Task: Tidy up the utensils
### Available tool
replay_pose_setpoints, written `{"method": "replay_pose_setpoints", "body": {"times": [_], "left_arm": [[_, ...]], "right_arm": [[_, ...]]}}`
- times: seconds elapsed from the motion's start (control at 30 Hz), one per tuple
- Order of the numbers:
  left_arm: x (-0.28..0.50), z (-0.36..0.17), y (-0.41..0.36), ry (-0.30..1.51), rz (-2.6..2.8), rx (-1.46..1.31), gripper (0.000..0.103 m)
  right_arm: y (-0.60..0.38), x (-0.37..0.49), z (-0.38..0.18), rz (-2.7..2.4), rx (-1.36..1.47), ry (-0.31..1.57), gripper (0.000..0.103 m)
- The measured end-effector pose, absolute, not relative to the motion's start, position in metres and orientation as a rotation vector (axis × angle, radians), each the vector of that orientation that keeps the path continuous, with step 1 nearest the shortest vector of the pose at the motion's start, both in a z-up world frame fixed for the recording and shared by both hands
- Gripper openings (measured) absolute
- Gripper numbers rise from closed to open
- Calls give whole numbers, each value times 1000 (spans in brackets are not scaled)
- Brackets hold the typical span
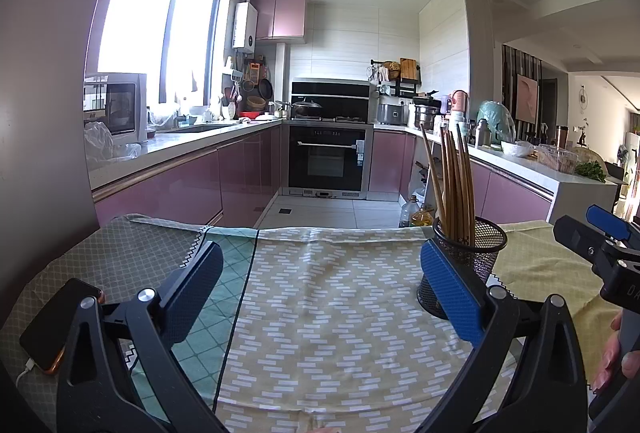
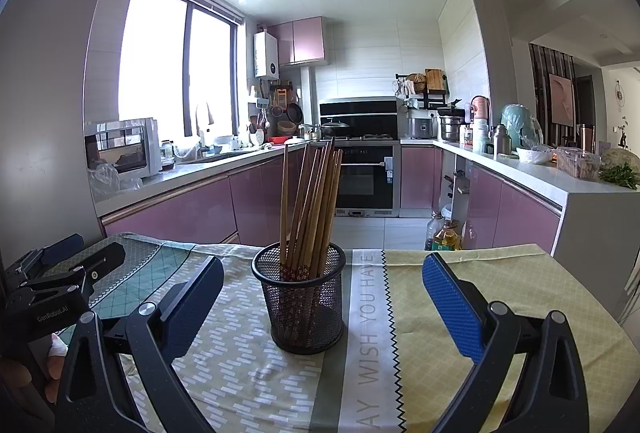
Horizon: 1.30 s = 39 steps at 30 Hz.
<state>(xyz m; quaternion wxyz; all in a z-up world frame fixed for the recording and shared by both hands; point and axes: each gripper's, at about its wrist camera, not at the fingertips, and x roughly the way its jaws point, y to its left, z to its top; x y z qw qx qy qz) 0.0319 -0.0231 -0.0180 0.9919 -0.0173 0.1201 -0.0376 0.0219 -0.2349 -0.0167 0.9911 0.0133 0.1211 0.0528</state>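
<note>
A black mesh cup [image 2: 306,303] stands upright on the patterned tablecloth [image 2: 240,365], holding several brown wooden chopsticks [image 2: 312,205]. My right gripper [image 2: 322,291] is open, with the cup between and just beyond its wide-spread blue fingers, not touching. In the left wrist view the same cup [image 1: 478,253] with its chopsticks [image 1: 456,185] sits behind the right finger. My left gripper [image 1: 320,273] is open over bare cloth with nothing between its fingers. The right gripper [image 1: 600,237] shows at the far right edge, and the left gripper [image 2: 60,265] shows at the left edge of the right wrist view.
A phone [image 1: 60,325] on a white cable lies on the cloth at the left. A person's hand [image 1: 616,353] holds the right tool. Beyond the table edge are the kitchen floor, oil bottles [image 2: 444,233], pink cabinets and an oven [image 1: 328,157].
</note>
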Motion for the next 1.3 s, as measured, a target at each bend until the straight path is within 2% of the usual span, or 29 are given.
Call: {"method": "replay_pose_setpoints", "body": {"times": [1.3], "left_arm": [[37, -16, -26, 267, -69, 5, 97]], "right_arm": [[-239, 25, -20, 113, 30, 274, 96]]}}
